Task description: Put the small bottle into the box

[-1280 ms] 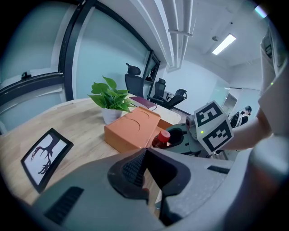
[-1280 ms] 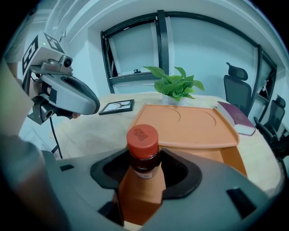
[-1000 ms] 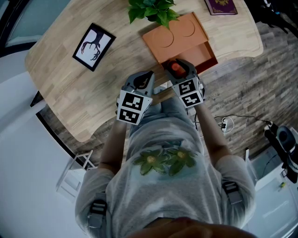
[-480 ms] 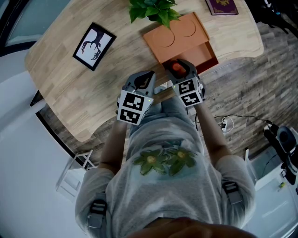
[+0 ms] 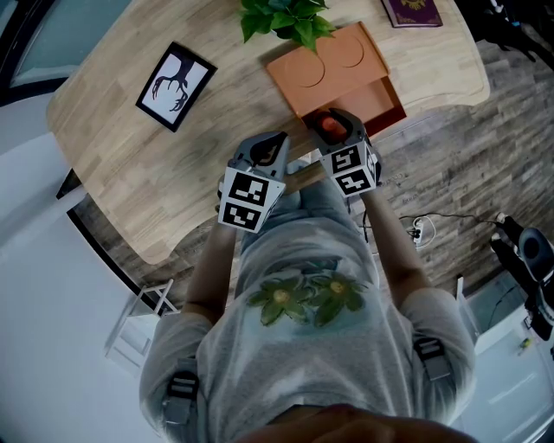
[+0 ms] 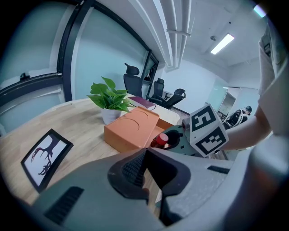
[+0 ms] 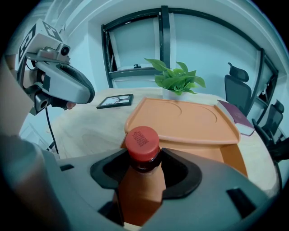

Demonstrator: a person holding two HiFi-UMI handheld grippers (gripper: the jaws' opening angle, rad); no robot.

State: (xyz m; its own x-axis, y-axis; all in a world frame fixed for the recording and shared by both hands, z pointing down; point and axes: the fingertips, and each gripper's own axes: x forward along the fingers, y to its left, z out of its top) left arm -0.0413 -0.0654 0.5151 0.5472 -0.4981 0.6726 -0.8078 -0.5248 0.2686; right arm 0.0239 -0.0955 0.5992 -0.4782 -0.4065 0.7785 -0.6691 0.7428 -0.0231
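My right gripper (image 7: 143,168) is shut on the small bottle (image 7: 142,140), an amber bottle with a red cap that stands upright between the jaws. In the head view the right gripper (image 5: 334,130) holds the bottle (image 5: 330,126) at the table's near edge, just before the open end of the orange box (image 5: 327,67). The box (image 7: 189,121) has its flat lid slid back, leaving an open compartment (image 7: 228,158) at the near right. My left gripper (image 6: 145,154) is shut with nothing in it, and hovers left of the right one (image 5: 264,152).
A potted green plant (image 5: 286,19) stands behind the box. A framed black-and-white picture (image 5: 174,86) lies on the wooden table (image 5: 112,147) at the left. A dark red book (image 5: 412,12) lies at the far right. Office chairs (image 7: 238,92) stand beyond the table.
The right gripper with the bottle has crept very slightly toward the box. The left gripper has stayed where it was.
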